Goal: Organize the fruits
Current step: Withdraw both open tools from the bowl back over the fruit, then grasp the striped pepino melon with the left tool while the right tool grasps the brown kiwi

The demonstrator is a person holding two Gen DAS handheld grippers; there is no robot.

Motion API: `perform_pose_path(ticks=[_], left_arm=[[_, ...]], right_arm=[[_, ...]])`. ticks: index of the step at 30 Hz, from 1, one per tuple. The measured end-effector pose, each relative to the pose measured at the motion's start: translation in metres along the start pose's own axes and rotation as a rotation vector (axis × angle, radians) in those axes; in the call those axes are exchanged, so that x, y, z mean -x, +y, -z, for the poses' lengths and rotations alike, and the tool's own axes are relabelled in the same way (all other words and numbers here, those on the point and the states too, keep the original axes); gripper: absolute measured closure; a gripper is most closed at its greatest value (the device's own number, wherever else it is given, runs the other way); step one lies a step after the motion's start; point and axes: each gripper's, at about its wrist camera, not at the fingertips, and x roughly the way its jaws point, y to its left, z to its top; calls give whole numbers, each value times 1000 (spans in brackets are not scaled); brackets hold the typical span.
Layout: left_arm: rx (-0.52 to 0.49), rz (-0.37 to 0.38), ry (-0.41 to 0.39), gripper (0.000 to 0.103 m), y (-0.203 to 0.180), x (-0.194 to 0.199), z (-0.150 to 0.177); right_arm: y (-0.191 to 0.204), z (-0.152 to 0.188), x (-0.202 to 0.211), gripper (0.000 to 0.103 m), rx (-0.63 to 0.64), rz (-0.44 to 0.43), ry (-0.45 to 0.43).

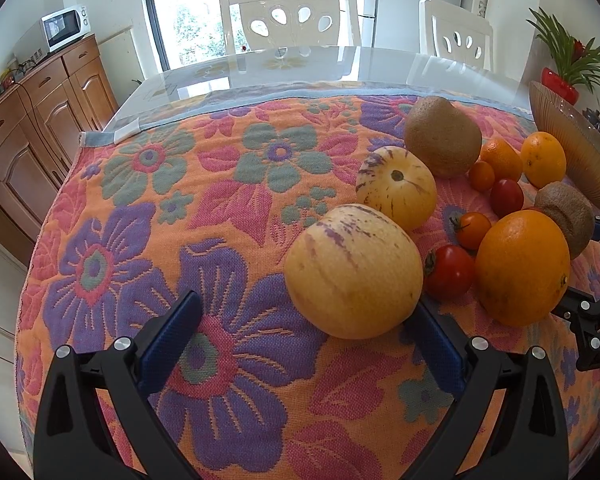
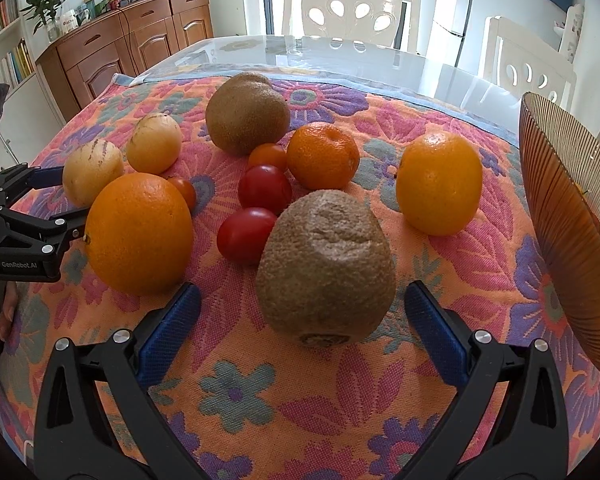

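Blue-padded fingers are seen wide apart on both grippers, and nothing is held by either; the right gripper (image 2: 302,312) is set low on the cloth with the near kiwi (image 2: 326,268) standing between its spread fingers, no pad touching it, while the left gripper (image 1: 310,332) is placed before the near pepino melon (image 1: 354,270), whose right side lies just beside the right-hand pad (image 1: 440,344); whether they touch cannot be told.

Little of the task appears done: every fruit in view is still loose on the flowered tablecloth (image 2: 260,400), and the inside of the ribbed amber bowl (image 2: 572,220) at the right edge is hardly shown, so what it holds cannot be judged.

Beyond the near kiwi, three red cherry tomatoes (image 2: 246,234) are clustered close together; a large orange (image 2: 140,232) is found to their left and another orange (image 2: 439,182) to the right, near the bowl; a mandarin (image 2: 323,155) and a small orange tomato (image 2: 267,156) lie behind them, with the far kiwi (image 2: 247,114) farthest back. A second pepino melon (image 1: 396,188) sits just behind the first.

The crowding is judged the main hindrance; tomatoes could be nudged and rolled when a neighbour is closed upon. Farther off, a glass table top (image 1: 300,68), white chairs (image 1: 290,16) and a wooden sideboard (image 1: 40,120) are seen, all well apart from the work.
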Motion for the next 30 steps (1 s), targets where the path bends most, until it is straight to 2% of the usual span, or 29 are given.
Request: perform_pose_path(ticks=[8, 16, 24, 27, 28, 29, 30], left_arm=[[-3, -7, -10, 5, -2, 3, 1], [30, 52, -51, 5, 5, 11, 0], [-26, 39, -70, 5, -6, 14, 0], [-27, 42, -69, 5, -6, 13, -1], [-25, 42, -72, 5, -5, 13, -1], [-22, 44, -77, 5, -5, 14, -1], [-20, 51, -86, 8, -4, 16, -1]], right_arm=[[0, 0, 0, 3, 0, -1, -1], [-3, 1, 4, 3, -23, -7, -18], [-14, 3, 17, 5, -82, -51, -76], [-18, 3, 21, 10, -110, -90, -100], [-19, 3, 22, 17, -118, -110, -105], [-21, 3, 23, 29, -128, -133, -112], [-21, 3, 23, 34, -132, -138, -115]])
